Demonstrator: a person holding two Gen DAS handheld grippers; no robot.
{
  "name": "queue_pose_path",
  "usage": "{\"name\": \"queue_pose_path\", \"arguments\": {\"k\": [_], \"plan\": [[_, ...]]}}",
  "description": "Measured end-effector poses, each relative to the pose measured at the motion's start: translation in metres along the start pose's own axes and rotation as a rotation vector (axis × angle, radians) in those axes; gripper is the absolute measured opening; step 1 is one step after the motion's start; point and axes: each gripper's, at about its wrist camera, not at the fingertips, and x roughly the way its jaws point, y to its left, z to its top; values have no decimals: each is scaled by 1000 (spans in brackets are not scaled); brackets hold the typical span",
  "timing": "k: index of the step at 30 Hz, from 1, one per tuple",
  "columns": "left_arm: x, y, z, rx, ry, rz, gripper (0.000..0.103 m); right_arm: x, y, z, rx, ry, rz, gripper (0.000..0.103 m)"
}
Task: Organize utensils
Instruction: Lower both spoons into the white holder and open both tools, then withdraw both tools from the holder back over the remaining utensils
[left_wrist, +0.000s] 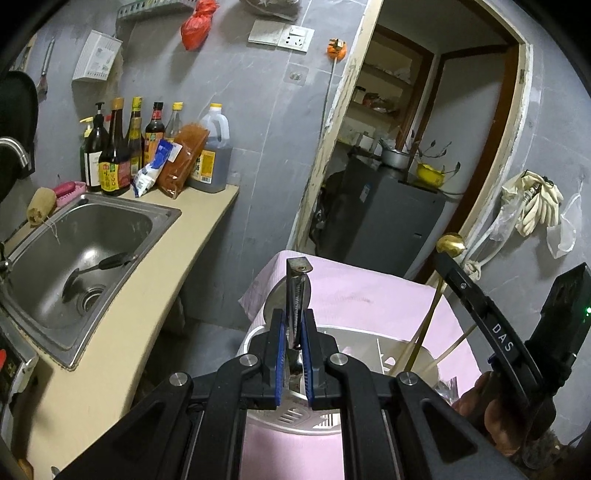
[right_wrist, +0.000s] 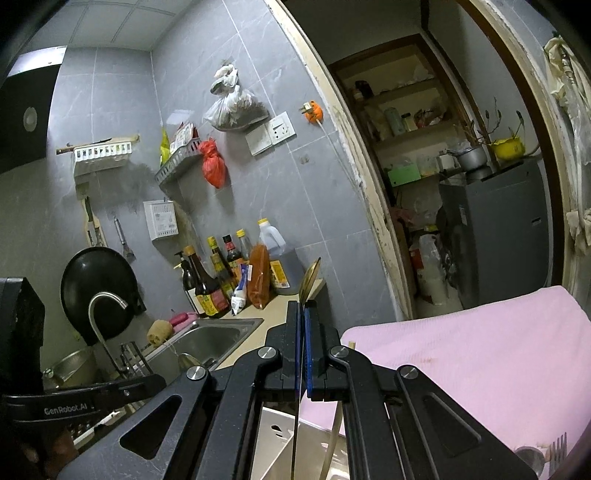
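My left gripper (left_wrist: 294, 325) is shut on a metal utensil (left_wrist: 296, 291) with a ridged handle, held upright above the white utensil holder (left_wrist: 369, 343) on the pink cloth (left_wrist: 388, 299). My right gripper (right_wrist: 303, 314) is shut on a gold spoon (right_wrist: 309, 277), bowl up, its thin handle running down between the pads toward the holder (right_wrist: 280, 439). That gold spoon's bowl (left_wrist: 450, 243) also shows in the left wrist view, beside the right gripper's body. Chopsticks (left_wrist: 424, 332) lean in the holder. A fork (right_wrist: 557, 448) lies on the cloth at the lower right.
A steel sink (left_wrist: 74, 254) with a dark ladle (left_wrist: 99, 267) sits left in the beige counter (left_wrist: 155, 295). Sauce bottles (left_wrist: 122, 147) line the wall. A doorway with a grey cabinet (left_wrist: 388, 221) is behind. A tap (right_wrist: 103, 306) and black pan (right_wrist: 98, 280) are left.
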Motion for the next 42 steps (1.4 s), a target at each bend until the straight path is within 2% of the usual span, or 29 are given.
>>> {"name": "queue_pose_path", "arguments": {"k": [12, 13, 14, 16, 28, 40, 42], "plan": [[-1, 3, -2, -24, 20, -9, 8, -8, -1, 0, -9, 52, 3, 4], [-1, 3, -2, -24, 18, -7, 9, -8, 0, -1, -12, 58, 2, 8], [-1, 2, -2, -23, 17, -4, 9, -9, 0, -1, -11, 63, 1, 17], [-3, 1, -1, -20, 15, -4, 9, -13, 0, 0, -2, 63, 7, 30], [-16, -6, -2, -15, -6, -3, 14, -46, -6, 17, -14, 33, -36, 31], [-34, -44, 3, 36, -65, -28, 36, -99, -28, 44, -30, -19, -129, 45], [-37, -52, 3, 46, -84, -29, 49, -110, -35, 49, -39, -28, -150, 50]]}}
